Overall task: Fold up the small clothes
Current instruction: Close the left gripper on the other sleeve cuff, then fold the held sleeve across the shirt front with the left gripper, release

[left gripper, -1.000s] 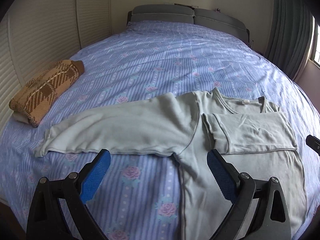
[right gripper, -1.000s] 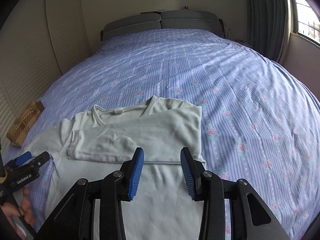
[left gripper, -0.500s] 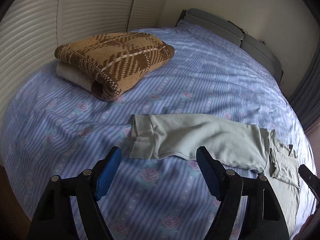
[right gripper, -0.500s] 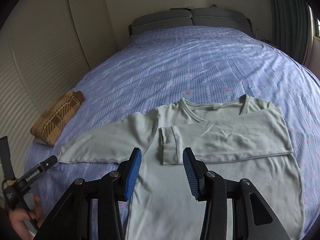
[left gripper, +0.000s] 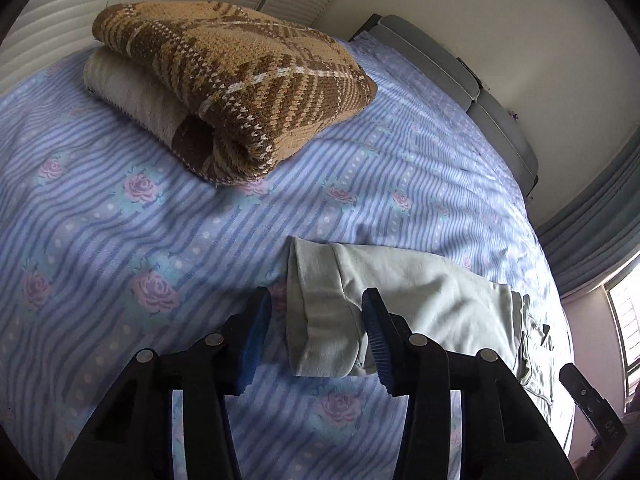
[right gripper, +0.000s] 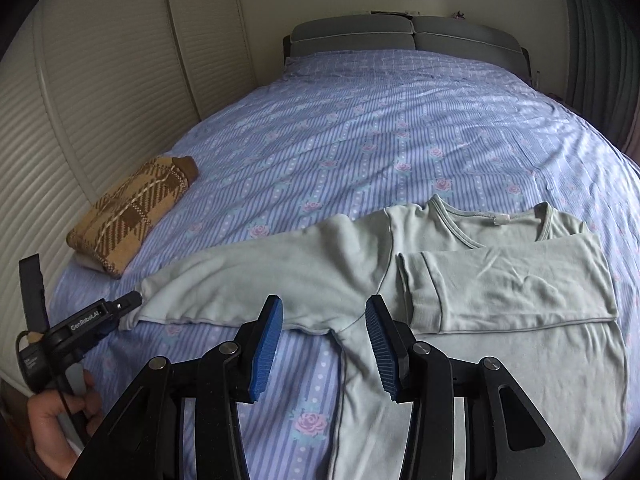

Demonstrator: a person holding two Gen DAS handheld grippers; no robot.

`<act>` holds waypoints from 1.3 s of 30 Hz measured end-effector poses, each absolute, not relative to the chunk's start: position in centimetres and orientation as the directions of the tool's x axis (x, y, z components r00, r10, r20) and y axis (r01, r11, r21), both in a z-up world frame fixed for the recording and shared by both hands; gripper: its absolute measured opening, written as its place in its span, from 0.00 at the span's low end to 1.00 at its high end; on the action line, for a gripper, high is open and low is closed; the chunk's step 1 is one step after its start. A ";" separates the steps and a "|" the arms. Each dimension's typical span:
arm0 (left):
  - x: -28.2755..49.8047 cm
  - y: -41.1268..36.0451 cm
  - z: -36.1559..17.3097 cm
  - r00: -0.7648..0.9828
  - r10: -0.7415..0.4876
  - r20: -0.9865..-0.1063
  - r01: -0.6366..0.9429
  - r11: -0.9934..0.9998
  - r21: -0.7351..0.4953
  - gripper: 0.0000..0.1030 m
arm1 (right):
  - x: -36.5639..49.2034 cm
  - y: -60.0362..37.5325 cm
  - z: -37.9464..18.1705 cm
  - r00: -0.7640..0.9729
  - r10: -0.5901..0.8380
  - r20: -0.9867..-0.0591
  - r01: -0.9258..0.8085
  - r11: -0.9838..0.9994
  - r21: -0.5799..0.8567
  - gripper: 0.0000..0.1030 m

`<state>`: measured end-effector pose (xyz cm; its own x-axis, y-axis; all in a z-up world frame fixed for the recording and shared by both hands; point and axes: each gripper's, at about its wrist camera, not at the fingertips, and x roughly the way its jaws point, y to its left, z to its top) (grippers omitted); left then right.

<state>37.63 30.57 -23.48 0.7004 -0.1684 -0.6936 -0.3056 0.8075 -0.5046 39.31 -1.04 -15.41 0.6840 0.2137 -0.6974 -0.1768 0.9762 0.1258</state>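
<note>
A pale green long-sleeved shirt lies flat on the bed. Its right sleeve is folded across the chest. Its left sleeve stretches out to the left. In the left wrist view my left gripper is open, its blue pads either side of the sleeve cuff, which lies between the jaws. The left gripper also shows in the right wrist view, at the cuff end. My right gripper is open and empty, above the shirt's left armpit.
A folded brown plaid blanket on a cream one lies at the bed's left side, also seen in the right wrist view. The blue striped floral sheet covers the bed. Louvred doors stand at left, a grey headboard behind.
My left gripper has moved left along the sleeve to its cuff and narrowed around it. My right gripper has shifted left from the chest toward the armpit.
</note>
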 end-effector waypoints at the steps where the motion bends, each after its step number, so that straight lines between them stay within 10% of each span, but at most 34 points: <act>1: 37.8 30.6 -23.6 0.702 -0.176 -0.690 -0.300 0.806 -0.510 0.45 | 39.3 -0.9 -15.5 0.684 0.212 -0.698 -0.177 0.976 0.123 0.43; 12: 38.2 31.0 -23.9 0.710 -0.189 -0.678 -0.298 0.792 -0.533 0.09 | 39.0 -0.8 -15.7 0.683 0.185 -0.707 -0.165 0.981 0.097 0.43; 24: 37.0 26.0 -14.6 0.788 -0.111 -0.606 -0.194 0.889 -0.415 0.09 | 37.3 -5.5 -12.8 0.724 0.176 -0.667 -0.126 0.984 0.123 0.43; 39: 41.1 6.7 -5.7 0.794 -0.290 -0.535 0.095 0.927 -0.362 0.09 | 34.3 -20.6 -8.3 0.800 0.083 -0.594 0.012 0.988 0.155 0.43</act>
<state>41.12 6.75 -5.69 0.7938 -0.2901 -0.5345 0.0948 0.9272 -0.3625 34.35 -20.58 -8.29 0.7999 0.0835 -0.5942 0.0120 0.9879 0.1548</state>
